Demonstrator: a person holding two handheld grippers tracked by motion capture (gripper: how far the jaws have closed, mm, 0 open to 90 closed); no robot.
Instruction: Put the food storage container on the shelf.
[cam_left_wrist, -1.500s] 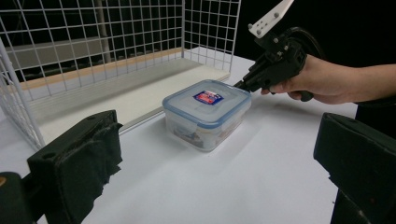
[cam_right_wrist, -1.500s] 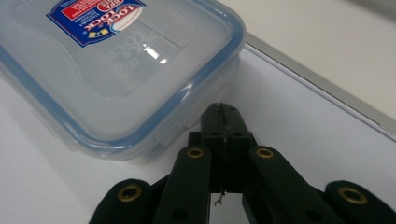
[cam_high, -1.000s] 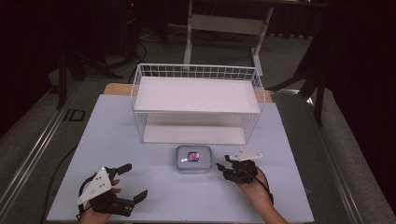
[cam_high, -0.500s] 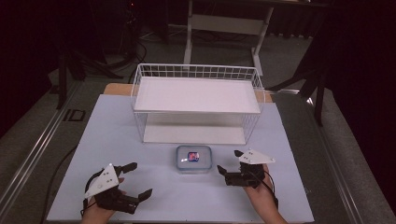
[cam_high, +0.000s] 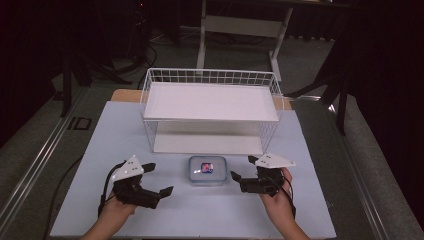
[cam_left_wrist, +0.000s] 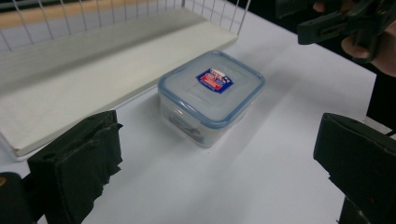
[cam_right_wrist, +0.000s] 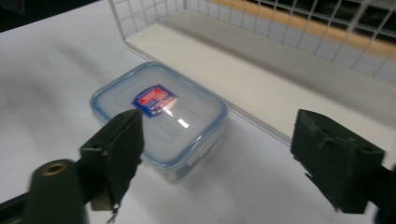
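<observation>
A small clear box with a blue-rimmed lid and a red-and-blue sticker (cam_high: 206, 170) sits shut on the table, just in front of the wire rack. My left gripper (cam_high: 159, 178) hovers to its left, open and aimed at it. In the left gripper view the box (cam_left_wrist: 212, 88) lies ahead of the wide-spread jaws of that gripper (cam_left_wrist: 217, 158). My right gripper (cam_high: 243, 167) hovers to the box's right, open. Its jaws have just been opening and nothing is between them. In the right gripper view the box (cam_right_wrist: 159, 116) is ahead of the right gripper (cam_right_wrist: 219, 154), off to its left.
A white wire rack (cam_high: 210, 100) with an upper and a lower shelf stands behind the box, its lower shelf (cam_left_wrist: 93, 70) close to it. The pale table top (cam_high: 100, 140) spreads around. The other hand's gripper (cam_left_wrist: 336, 23) shows far off in the left gripper view.
The left gripper has moved forward and to the right, nearer the box. The right gripper has lifted a little and its jaws have spread wider.
</observation>
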